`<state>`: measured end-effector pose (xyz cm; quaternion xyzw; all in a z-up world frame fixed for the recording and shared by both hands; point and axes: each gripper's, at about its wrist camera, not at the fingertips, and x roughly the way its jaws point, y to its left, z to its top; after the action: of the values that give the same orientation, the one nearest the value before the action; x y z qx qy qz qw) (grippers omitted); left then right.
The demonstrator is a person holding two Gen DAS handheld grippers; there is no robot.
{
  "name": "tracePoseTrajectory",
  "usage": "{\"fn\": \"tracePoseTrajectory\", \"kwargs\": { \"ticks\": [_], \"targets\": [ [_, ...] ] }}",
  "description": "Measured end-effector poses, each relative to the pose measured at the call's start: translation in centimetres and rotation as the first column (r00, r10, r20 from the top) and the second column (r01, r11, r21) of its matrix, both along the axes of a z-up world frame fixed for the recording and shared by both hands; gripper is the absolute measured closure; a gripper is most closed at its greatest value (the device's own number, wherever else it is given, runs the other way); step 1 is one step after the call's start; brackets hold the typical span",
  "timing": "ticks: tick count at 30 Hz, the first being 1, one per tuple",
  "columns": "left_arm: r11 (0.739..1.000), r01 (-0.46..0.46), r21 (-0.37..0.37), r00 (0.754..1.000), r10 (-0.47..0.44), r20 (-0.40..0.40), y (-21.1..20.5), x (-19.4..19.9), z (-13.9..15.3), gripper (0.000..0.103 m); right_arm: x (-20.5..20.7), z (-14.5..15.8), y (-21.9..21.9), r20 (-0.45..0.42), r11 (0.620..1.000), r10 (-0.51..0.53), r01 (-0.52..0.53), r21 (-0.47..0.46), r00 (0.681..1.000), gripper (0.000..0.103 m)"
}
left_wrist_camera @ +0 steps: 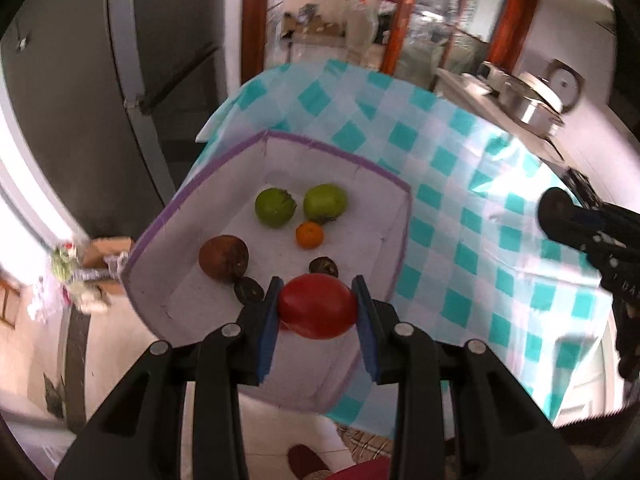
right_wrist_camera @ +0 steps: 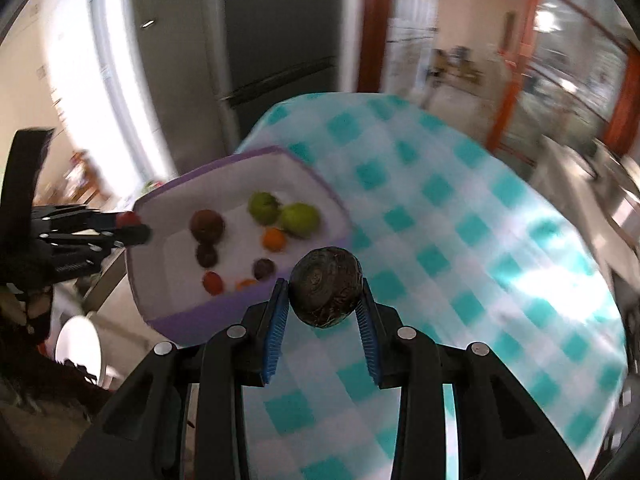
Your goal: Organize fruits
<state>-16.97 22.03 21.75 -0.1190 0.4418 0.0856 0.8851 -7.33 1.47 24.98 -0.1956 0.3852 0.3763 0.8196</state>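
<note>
Two grips: both loaded, one fruit each.
Left gripper: clenched on a red tomato, blue pads pressing its two sides; poised over the near wall of the white tray.
Right gripper: clenched on a dark wrinkled fruit (perhaps an avocado or passion fruit, hard to tell), held above the checked tablecloth, just beside the tray's near corner.
Tray contents: two green fruits side by side at the back, a small orange before them, a brown fruit to the left, two small dark fruits near the front wall.
Step in hand: probably carrying both fruits to the tray for release.
Risk, tomato: soft skin, so a harder squeeze may bruise or split it; release from height may send it rolling into the small dark fruits.
Risk, dark fruit: not yet over the tray, so early release would drop it on the cloth, free to roll off the table.
Risk, crowding: both grippers converging on the same near edge (a clash or a nudged wall seems possible).
</note>
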Motion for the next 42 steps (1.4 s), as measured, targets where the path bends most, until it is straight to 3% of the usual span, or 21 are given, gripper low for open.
{"fn": "tracePoseTrajectory", "kwargs": {
  "ticks": [7, 14, 20, 28, 37, 39, 42],
  "targets": [
    [0.989, -0.147, -0.019, 0.987, 0.145, -0.075, 2.4, 4.3, -3.2, 0.068, 5.9, -4.4, 9.0, -0.069, 0.984, 0.176, -0.178, -0.014, 0.982, 0.069],
    [0.962, -0.271, 0.0, 0.937, 0.264, -0.229, 4.7, 7.7, -8.7, 0.068, 9.3, -10.3, 17.2, -0.18, 0.947, 0.275, -0.299, -0.119, 0.944, 0.069],
    [0.952, -0.306, 0.02, 0.904, 0.296, -0.309, 6.1, 9.9, -12.0, 0.067, 10.4, -15.6, 22.4, -0.282, 0.901, 0.306, -0.373, -0.223, 0.909, 0.069],
    [0.949, -0.313, 0.038, 0.886, 0.306, -0.349, 7.0, 11.1, -13.8, 0.064, 10.5, -17.9, 24.7, -0.314, 0.878, 0.299, -0.388, -0.28, 0.901, 0.068],
    [0.945, -0.323, 0.06, 0.886, 0.324, -0.333, 7.5, 10.9, -13.2, 0.027, 10.1, -17.8, 25.5, -0.281, 0.895, 0.279, -0.354, -0.271, 0.918, 0.04],
    [0.948, -0.312, 0.06, 0.892, 0.314, -0.324, 7.4, 10.5, -12.6, 0.016, 10.1, -17.0, 25.5, -0.254, 0.908, 0.257, -0.323, -0.267, 0.932, 0.024],
    [0.955, -0.286, 0.08, 0.905, 0.297, -0.304, 7.0, 9.8, -10.9, 0.006, 9.7, -14.9, 24.8, -0.221, 0.928, 0.227, -0.279, -0.246, 0.949, 0.023]
  ]
}}
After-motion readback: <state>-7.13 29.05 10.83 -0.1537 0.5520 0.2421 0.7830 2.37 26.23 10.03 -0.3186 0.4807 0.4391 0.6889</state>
